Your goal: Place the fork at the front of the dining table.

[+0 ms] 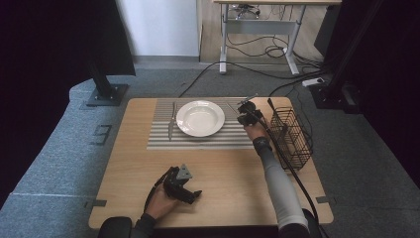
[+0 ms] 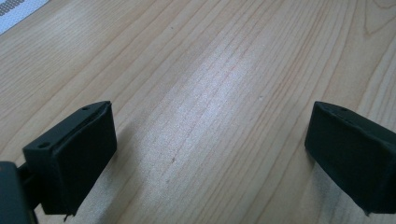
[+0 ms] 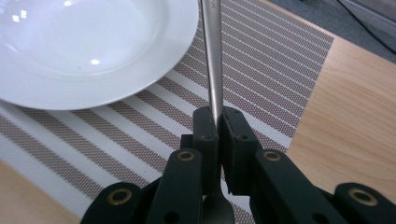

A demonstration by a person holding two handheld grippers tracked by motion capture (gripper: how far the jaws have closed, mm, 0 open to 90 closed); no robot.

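High view: at lower centre the left tongs [image 1: 190, 191] are held wide open and empty over the bench [image 1: 228, 188]. At upper right a utensil [image 3: 212, 60] is clamped in the right tongs [image 3: 218, 122], beside the plate [image 3: 93, 88]; a tilt could knock the rim.

Glossy white ceramic plate [image 3: 93, 51], polished metal utensil [image 3: 214, 65], woven striped placemat [image 3: 280, 60], matt pale wood table [image 2: 210, 70]
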